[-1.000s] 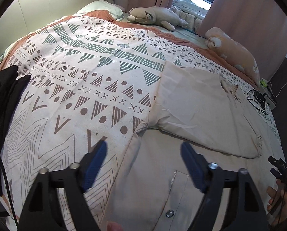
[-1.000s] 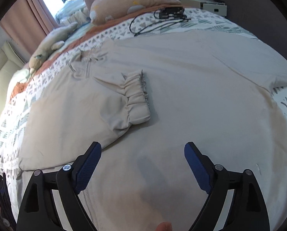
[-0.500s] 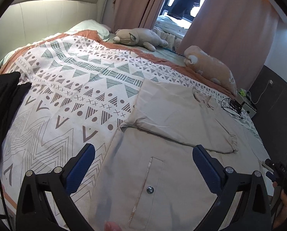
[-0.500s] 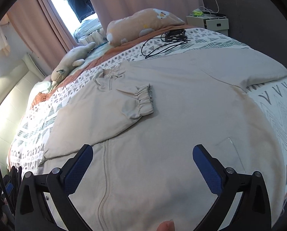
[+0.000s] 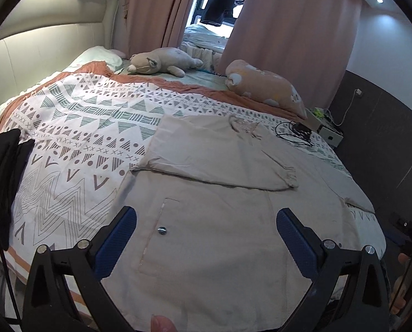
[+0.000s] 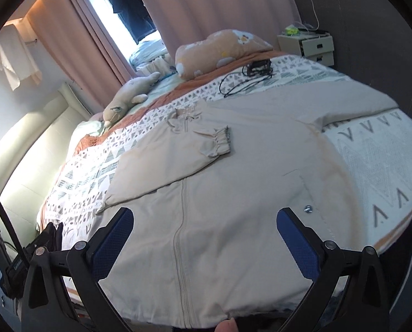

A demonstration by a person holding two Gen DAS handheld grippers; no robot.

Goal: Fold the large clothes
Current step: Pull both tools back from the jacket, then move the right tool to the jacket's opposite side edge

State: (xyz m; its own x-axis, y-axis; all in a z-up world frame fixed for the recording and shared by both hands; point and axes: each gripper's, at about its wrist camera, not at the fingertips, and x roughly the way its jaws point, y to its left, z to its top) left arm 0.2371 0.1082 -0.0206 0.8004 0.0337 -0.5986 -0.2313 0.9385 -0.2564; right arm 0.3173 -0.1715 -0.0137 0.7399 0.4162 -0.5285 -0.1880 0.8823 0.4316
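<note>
Jaws of both the left gripper (image 5: 204, 232) and right gripper (image 6: 204, 232) have just been opening and now gape wide, empty, above the jacket (image 6: 233, 193) spread on the bed (image 5: 76, 138). Only the right view shows its zip (image 6: 181, 238); one sleeve (image 5: 219, 163) lies folded across, perhaps loosely.

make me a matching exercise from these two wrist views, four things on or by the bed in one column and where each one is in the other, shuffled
Things:
1. folded sleeve
2. black cable bundle
3. grey plush toy
4. bedside cabinet

Places:
A. on the floor next to the bed, against the dark wall
B. across the chest of the beige jacket
C. at the far side of the bed, near the gap in the curtains
D. on the patterned quilt, past the jacket's collar

Pairs: 1-B, 2-D, 3-C, 4-A
</note>
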